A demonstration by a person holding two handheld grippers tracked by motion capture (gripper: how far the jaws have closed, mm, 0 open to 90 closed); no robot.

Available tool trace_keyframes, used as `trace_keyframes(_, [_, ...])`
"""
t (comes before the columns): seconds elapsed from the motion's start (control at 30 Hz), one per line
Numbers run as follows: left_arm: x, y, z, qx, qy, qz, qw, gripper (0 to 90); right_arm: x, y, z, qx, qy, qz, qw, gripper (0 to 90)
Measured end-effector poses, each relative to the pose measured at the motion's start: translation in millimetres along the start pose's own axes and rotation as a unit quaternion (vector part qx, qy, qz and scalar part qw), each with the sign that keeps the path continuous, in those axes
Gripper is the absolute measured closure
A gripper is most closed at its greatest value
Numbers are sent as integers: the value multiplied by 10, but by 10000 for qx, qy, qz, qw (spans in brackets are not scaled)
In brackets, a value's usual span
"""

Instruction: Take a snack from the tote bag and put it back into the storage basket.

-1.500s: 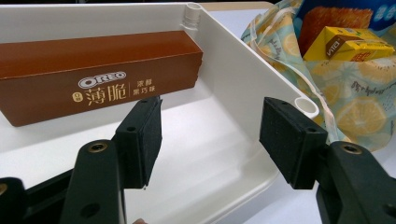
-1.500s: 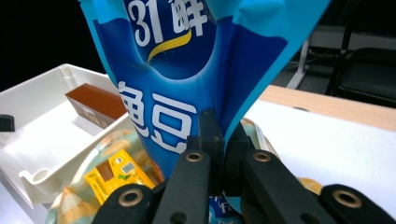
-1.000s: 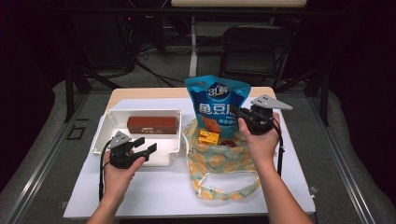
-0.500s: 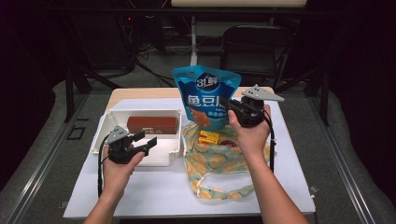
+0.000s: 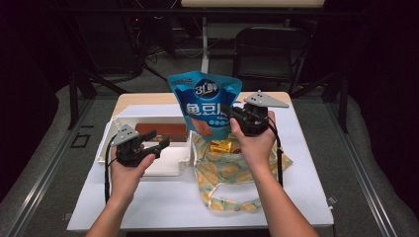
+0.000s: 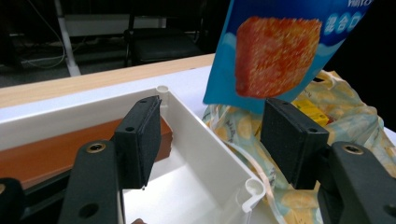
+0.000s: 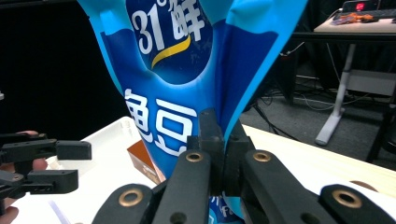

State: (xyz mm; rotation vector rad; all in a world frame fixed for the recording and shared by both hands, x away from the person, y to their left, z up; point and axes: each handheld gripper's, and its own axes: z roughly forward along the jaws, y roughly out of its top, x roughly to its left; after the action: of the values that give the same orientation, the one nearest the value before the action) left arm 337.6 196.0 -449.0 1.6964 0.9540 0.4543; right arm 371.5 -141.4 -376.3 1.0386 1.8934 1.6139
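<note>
Your left hand-held gripper (image 5: 157, 144) hangs partly open and empty over the white bin (image 5: 111, 132), with the brown box (image 5: 160, 131) just beyond its jaws. Your right hand-held gripper (image 5: 228, 112) is clamped tight on the blue snack bag (image 5: 203, 101), lifted clear of the bench (image 5: 158, 202), above the patterned cloth bag (image 5: 232, 170).

The blue snack bag (image 6: 280, 51) is cut off at the frame's top; it hides part of the patterned bag (image 6: 336, 116).

A tray (image 5: 111, 133) holding a box (image 5: 160, 131) is sitting left of the bag (image 5: 232, 168); a pouch (image 5: 205, 101) is hanging above both
</note>
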Motion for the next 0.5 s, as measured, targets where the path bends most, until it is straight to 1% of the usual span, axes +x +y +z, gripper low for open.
trace_keyframes(0.07, [-7,12,-1,-10,2,1,10000,387,14,-3,11,-14,12,3,10000,900])
trace_keyframes(0.13, [-16,36,0,-41,-12,26,10000,387,52,-10,37,-3,85,14,10000,900])
trace_keyframes(0.33, [-44,133,-1,-157,-23,89,9998,388,121,-18,77,-3,169,-1,9999,900])
trace_keyframes(0.37, [-52,171,-4,-200,-62,86,9997,396,147,-22,95,10,209,-5,9998,900])
trace_keyframes(0.4, [-52,171,-4,-200,-62,86,9997,404,159,-24,102,1,227,6,9997,900])
trace_keyframes(0.47, [-64,209,-1,-226,-108,91,9996,409,173,-24,109,3,245,4,9997,900])
trace_keyframes(0.5, [-81,244,7,-257,-138,111,9995,414,198,-23,122,3,291,13,9996,900])
